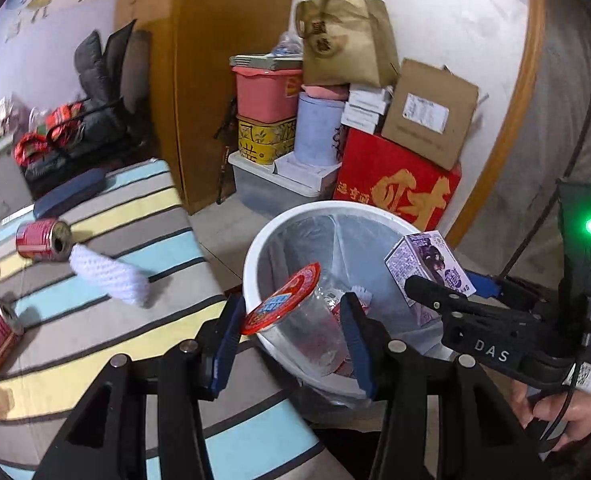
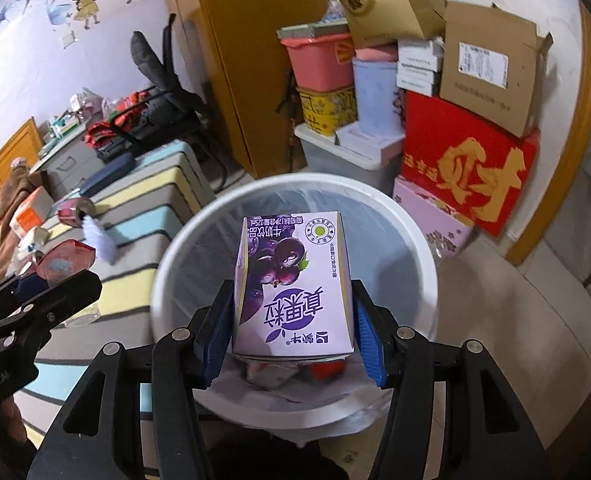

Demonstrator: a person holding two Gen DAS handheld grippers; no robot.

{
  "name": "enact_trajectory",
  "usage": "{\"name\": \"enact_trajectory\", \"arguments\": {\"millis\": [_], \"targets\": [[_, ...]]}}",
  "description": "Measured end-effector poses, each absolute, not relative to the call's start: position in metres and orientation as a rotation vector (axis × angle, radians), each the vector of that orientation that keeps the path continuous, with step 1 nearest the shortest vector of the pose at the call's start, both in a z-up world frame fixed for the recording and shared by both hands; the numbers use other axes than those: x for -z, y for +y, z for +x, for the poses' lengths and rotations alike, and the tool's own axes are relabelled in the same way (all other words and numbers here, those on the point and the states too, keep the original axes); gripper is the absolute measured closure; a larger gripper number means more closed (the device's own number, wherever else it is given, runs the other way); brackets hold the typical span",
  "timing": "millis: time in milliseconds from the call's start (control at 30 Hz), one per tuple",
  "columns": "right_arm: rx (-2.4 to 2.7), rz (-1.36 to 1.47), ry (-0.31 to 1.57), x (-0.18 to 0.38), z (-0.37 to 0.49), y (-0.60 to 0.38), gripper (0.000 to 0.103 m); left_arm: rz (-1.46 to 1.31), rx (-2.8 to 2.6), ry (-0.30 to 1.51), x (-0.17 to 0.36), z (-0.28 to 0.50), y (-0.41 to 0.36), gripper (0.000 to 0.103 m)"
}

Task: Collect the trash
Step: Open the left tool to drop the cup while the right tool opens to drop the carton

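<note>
Here we hold two tools over the white bin [image 2: 175, 264], which stands on the floor against the edge of the striped surface [image 1: 107, 344]. Our left tool [image 1: 291, 332] is clamped on a clear plastic cup [image 1: 315, 328] with a red foil lid [image 1: 283, 300]; the cup lies tilted between the blue pads, its lid just over the bin's near rim and its body above the opening. Our right tool [image 2: 293, 332] grips a purple drink carton [image 2: 293, 280] by its two sides, the jaws standing fairly wide around it, the carton above the middle of the bin. The bin is lined with a clear bag and some scraps show at its bottom under the carton. To the left, on the striped surface, we see two red cans [image 1: 43, 240] lying on their sides and a white foam net sleeve [image 1: 111, 276], the sleeve touching the farther can. Behind the bin stacked boxes [image 1: 395, 188] and tubs stand close, while the bin's mouth itself is open.
</note>
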State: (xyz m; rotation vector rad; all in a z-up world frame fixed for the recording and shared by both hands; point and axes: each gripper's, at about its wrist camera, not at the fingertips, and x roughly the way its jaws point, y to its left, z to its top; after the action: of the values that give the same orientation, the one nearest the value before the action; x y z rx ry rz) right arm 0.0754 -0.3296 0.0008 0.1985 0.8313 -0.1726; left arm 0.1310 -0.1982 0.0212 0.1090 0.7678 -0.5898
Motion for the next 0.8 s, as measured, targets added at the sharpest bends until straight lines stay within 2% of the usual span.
{"name": "enact_trajectory", "arguments": {"millis": [400, 467, 500, 800], "targets": [[0.169, 0.201, 0.874, 0.013, 0.082, -0.350, 0.046, 0.122, 0.621, 0.806, -0.010, 0.136, -0.222, 0.050], [0.173, 0.204, 0.876, 0.013, 0.082, -0.351, 0.045, 0.116, 0.613, 0.808, -0.010, 0.138, -0.221, 0.039], [0.185, 0.197, 0.877, 0.013, 0.082, -0.350, 0.045, 0.107, 0.612, 0.813, -0.009, 0.139, -0.219, 0.037], [0.204, 0.204, 0.859, 0.009, 0.081, -0.349, 0.041, 0.082, 0.610, 0.814, -0.010, 0.137, -0.210, 0.034]]}}
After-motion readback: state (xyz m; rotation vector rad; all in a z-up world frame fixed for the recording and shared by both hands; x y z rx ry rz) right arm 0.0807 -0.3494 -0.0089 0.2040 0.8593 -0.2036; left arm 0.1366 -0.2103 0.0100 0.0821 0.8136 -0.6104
